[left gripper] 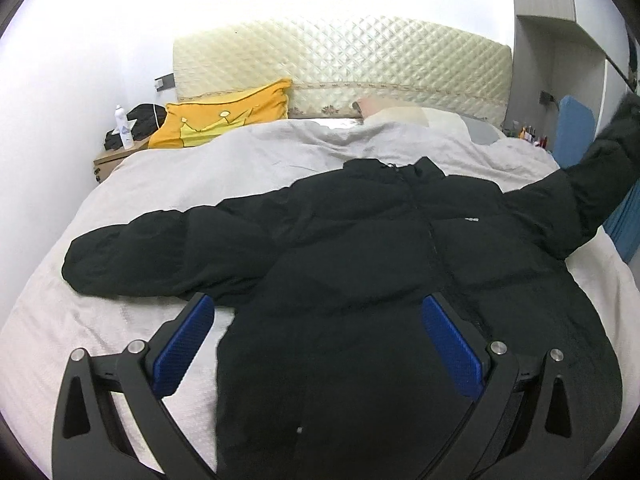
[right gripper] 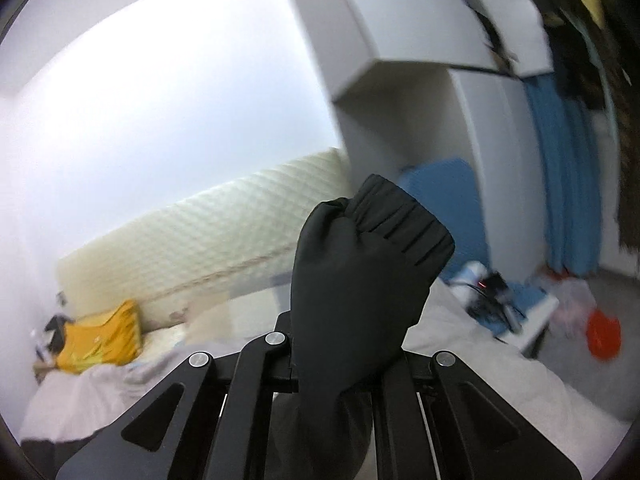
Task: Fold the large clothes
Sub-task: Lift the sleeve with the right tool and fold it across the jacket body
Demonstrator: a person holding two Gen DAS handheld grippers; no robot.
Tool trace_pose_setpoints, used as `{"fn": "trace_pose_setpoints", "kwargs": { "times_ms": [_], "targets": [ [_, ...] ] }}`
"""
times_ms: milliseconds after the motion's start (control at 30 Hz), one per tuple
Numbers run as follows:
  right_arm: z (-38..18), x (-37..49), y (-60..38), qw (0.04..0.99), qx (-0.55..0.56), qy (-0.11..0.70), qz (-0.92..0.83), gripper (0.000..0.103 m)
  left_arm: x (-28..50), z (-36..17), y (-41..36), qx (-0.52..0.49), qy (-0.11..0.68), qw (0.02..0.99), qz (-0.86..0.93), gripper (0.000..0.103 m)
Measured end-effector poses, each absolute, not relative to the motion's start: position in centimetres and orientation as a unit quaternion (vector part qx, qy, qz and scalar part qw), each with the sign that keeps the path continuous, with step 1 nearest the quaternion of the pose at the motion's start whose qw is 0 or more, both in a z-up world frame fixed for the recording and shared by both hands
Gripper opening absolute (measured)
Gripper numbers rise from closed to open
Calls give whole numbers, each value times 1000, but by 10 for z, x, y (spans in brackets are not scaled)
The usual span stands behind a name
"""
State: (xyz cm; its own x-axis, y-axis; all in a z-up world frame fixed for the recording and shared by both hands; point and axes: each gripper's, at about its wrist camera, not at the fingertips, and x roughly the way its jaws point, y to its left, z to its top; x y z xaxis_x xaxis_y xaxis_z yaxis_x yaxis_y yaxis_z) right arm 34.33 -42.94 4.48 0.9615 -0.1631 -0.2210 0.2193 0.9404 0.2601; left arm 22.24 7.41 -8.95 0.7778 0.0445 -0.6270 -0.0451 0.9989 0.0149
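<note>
A black puffer jacket [left gripper: 360,248] lies front up on the grey bedspread [left gripper: 192,176], its left sleeve [left gripper: 136,256] spread out flat. My left gripper [left gripper: 316,312] is open, its blue pads [left gripper: 184,344] hovering over the jacket's lower left body. The jacket's right sleeve [left gripper: 600,168] is lifted up off the bed toward the right edge. In the right wrist view, my right gripper [right gripper: 344,344] is shut on that sleeve's cuff [right gripper: 360,272], which stands up between the jaws and hides the fingertips.
A yellow pillow [left gripper: 224,120] and a quilted headboard [left gripper: 344,64] stand at the far end. A nightstand [left gripper: 116,156] with a bottle is at far left. White cabinets [right gripper: 400,40], blue curtains [right gripper: 568,184] and floor clutter [right gripper: 600,336] are to the right.
</note>
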Motion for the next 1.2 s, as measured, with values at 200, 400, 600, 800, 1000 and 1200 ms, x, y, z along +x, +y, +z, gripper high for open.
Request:
{"fn": "trace_pose_setpoints", "kwargs": {
  "times_ms": [200,400,600,800,1000,1200],
  "targets": [
    [72,355,-337,989,97,107,-42,6,218,-90,99,-10,317,948,30,103],
    [67,373,-251,990,48,129,7,6,226,-102,112,8,313,949,37,103],
    [43,378,-172,987,42,139,65,7,216,-91,139,-8,277,959,56,103],
    [0,376,-89,979,16,167,117,8,216,-93,172,-48,278,957,67,103],
    [-52,376,-22,964,-9,212,157,9,213,-95,191,-71,276,955,77,103],
    [-125,378,38,944,-38,270,186,10,212,-99,209,-109,281,950,80,103]
  ]
}}
